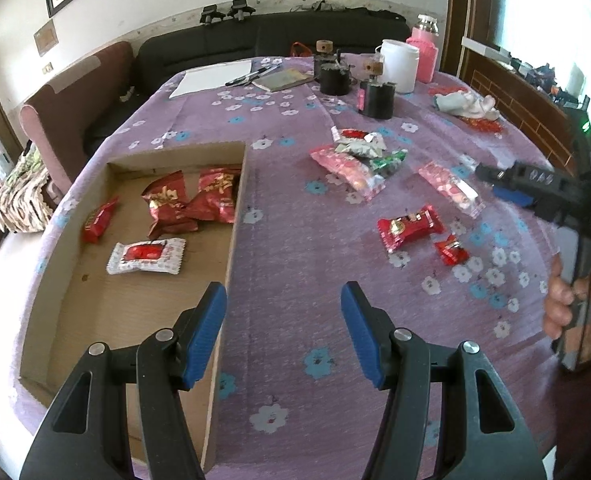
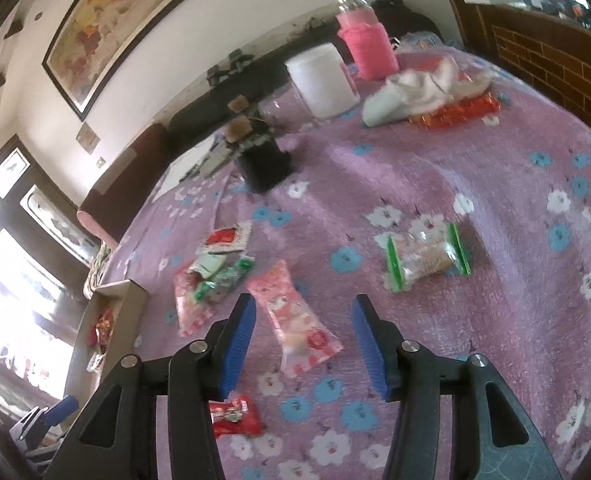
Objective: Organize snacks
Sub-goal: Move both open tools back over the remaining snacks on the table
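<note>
Left wrist view: left tongs (image 1: 283, 332) hang open w/ nothing between the pads, over the near edge of the cardboard box (image 1: 231, 240), whose wall runs just under the left pad. Box already holds a few snacks: two crumpled red bags (image 1: 187, 204), a white-and-red candy (image 1: 147, 256), a small red pack (image 1: 97, 224). Rest still loose on the purple flowered cloth of the desk (image 1: 295, 280): red candy (image 1: 409, 226), a smaller red one (image 1: 451, 250), pink pouches and green-white wrappers further back. Right wrist view: right tongs (image 2: 303, 344) also open, empty, pointing down at a pink pouch (image 2: 295, 316) lying slantwise between and just ahead of the pads, not touched. A clear pack w/ green ends (image 2: 425, 258) sits apart to the right. Looks like the pink pouch is the next pick. To do it well: lower so the pads straddle the pouch across its narrow width, roll the wrist to match its slant, close near the middle rather than the slippery sealed ends, and don't drag the cloth. Left tongs prob. best kept clear of the box opening so the drop isn't blocked.
</note>
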The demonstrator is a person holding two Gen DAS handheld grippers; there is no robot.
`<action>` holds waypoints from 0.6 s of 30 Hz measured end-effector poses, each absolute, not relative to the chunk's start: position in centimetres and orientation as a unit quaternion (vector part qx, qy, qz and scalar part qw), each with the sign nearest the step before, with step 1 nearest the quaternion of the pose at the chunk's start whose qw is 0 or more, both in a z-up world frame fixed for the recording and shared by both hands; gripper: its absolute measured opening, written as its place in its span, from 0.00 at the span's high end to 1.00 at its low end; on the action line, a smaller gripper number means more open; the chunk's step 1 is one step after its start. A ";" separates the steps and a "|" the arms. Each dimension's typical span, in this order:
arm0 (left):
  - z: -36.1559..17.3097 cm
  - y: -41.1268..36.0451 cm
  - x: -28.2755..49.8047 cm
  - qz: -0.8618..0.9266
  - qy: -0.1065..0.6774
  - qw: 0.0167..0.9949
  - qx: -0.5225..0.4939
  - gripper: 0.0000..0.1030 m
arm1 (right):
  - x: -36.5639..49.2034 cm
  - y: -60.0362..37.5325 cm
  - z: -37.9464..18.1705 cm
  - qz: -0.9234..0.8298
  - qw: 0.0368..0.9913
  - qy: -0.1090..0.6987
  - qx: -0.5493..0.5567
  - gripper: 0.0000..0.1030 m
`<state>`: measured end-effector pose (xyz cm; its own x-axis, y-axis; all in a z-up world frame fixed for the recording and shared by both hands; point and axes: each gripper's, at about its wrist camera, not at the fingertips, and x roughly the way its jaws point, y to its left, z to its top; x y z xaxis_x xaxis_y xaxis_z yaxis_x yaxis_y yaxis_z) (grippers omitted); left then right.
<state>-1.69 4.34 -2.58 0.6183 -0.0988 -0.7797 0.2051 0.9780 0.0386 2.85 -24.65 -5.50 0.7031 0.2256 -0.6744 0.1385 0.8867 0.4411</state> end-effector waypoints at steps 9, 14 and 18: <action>-3.5 1.8 -1.2 -0.144 0.440 0.884 0.067 0.43 | 5.6 -22.2 -6.8 0.039 0.883 0.427 0.192 0.45; -3.8 0.2 0.1 -0.172 0.450 0.872 0.085 0.43 | 7.0 -19.9 -6.8 0.037 0.887 0.439 0.138 0.44; -4.0 -2.4 1.2 -0.197 0.441 0.866 0.128 0.43 | 6.8 -18.7 -7.3 0.028 0.892 0.442 0.086 0.54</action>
